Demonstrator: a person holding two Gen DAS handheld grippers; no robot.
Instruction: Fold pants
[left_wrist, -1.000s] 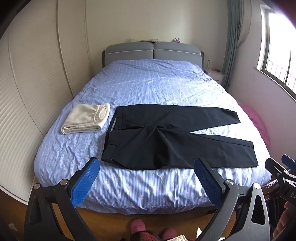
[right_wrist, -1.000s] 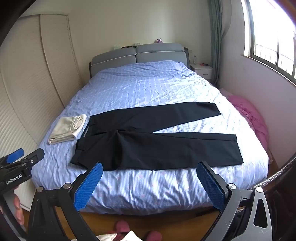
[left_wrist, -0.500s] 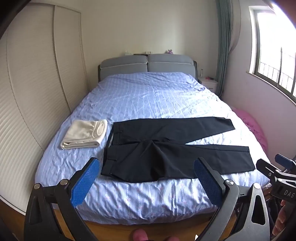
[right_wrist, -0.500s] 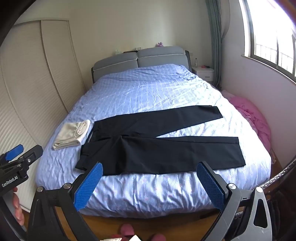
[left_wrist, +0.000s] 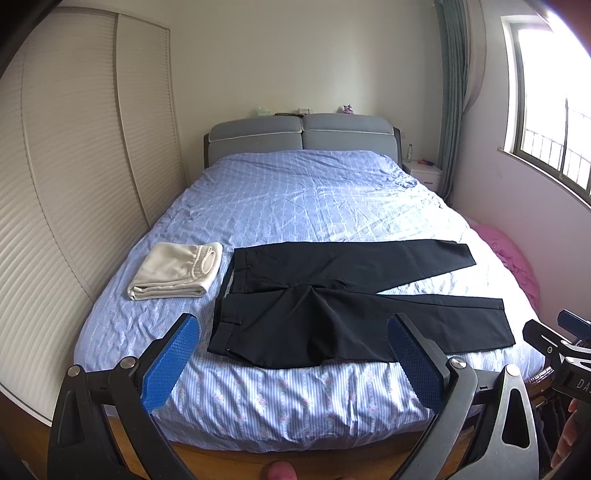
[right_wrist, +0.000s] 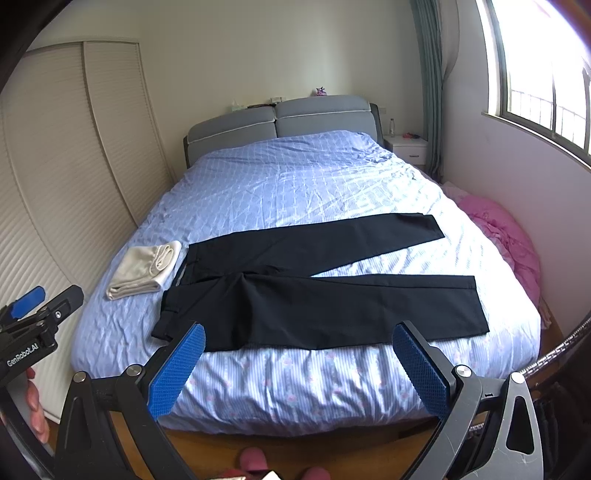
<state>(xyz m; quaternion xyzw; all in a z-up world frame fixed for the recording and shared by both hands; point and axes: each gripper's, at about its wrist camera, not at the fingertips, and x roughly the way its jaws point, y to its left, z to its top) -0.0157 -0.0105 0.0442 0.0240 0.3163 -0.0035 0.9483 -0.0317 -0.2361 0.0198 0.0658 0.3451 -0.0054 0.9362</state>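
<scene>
Black trousers (left_wrist: 332, 306) lie flat across the foot of the bed (left_wrist: 314, 206), legs splayed apart beside a folded cream garment (left_wrist: 173, 271), while left gripper (left_wrist: 291, 354) and right gripper (right_wrist: 299, 363) hover released, probably lining up a first grasp

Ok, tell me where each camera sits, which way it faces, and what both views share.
Left wrist view: on the open left gripper at the bed's foot, facing the headboard; the right gripper shows at its right edge.
Right wrist view: on the open right gripper, slightly rightward, facing the same way; the left gripper shows at its left edge.
Shared: black pants spread flat, folded cream garment, blue bedsheet, pink bundle.
</scene>
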